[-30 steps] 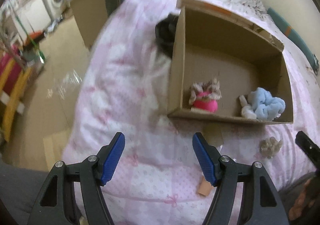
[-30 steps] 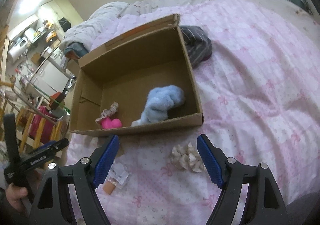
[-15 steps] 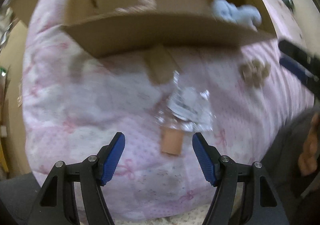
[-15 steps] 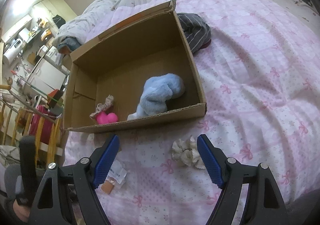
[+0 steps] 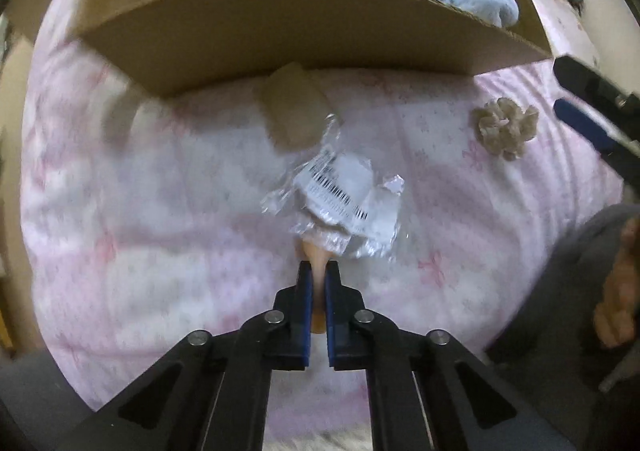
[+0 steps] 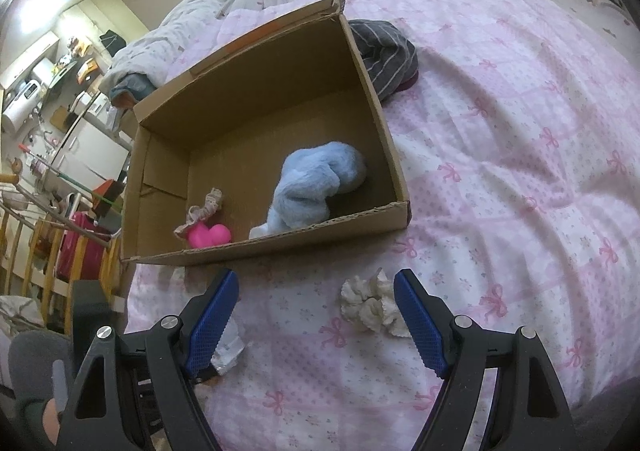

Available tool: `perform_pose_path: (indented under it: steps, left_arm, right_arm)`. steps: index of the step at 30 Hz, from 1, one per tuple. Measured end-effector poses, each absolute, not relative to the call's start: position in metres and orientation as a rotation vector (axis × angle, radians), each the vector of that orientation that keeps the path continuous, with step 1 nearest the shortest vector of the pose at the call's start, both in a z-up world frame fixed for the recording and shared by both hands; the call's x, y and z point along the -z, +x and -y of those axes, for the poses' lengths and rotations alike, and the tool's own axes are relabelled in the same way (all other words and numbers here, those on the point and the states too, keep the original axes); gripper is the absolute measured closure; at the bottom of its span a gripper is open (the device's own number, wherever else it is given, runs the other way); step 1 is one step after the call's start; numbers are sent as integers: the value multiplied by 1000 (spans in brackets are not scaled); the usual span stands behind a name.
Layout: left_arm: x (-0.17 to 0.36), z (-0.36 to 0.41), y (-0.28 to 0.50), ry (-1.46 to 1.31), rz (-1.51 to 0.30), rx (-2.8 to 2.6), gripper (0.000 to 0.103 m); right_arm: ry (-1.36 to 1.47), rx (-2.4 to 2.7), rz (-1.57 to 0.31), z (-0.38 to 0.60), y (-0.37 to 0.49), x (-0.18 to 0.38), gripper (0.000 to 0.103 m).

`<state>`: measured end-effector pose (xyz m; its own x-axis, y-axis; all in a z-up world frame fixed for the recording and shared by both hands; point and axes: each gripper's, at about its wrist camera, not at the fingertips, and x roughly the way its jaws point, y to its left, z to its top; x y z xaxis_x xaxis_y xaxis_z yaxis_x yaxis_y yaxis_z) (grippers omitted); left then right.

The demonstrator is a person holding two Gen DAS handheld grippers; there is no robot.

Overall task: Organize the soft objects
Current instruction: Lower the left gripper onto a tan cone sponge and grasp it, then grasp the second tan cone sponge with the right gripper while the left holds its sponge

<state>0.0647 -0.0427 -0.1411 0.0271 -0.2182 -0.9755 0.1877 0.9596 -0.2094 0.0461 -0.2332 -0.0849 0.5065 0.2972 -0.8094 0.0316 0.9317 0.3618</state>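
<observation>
On bed: blue plush, pink heart already in box; left hand-held gripper pinching wrapped peach item; right hand-held gripper wide; cream scrunchie left.

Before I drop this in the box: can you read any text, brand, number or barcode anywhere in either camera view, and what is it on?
White label on the crinkled clear wrapper held by the left gripper: barcodes and lines of small print, too blurred to read.
Cardboard box: no print visible on the faces shown.
Right gripper: no lettering visible.
Nothing else legible in either view.
</observation>
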Motion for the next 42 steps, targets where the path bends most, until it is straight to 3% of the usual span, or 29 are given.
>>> perform_pose_path:
  steps: [6,12,19,25,29,36,38,42]
  left_arm:
    - [105,15,52,-108,-1476,276,98]
    - [72,-27,56,-151,-1323,130,98]
    - [75,-52,70,-253,-1269,25,98]
    - [77,-48,77,-258,-1242,2,98]
    - [78,-53,78,-267,-1234,-14,98]
    - [79,-60,79,-312,-1246,-25,98]
    - [79,-59,79,-310,-1247,-19,98]
    - [78,-57,80,-311,-1245,-12,98]
  right_arm:
    - [365,-162,-1042,236,46,86,18]
    - [341,-176,-1049,230,45,86,18]
    - [342,-222,-1107,200,33,103,18]
    - [173,-243,-1082,128,28,122,19]
    - [118,-247,-1044,91,38,138,36]
    - [121,-220,-1057,77,64,158,43]
    - [106,-217,-1049,77,68,157,60]
    - [83,-234,-1048,76,72,157,80]
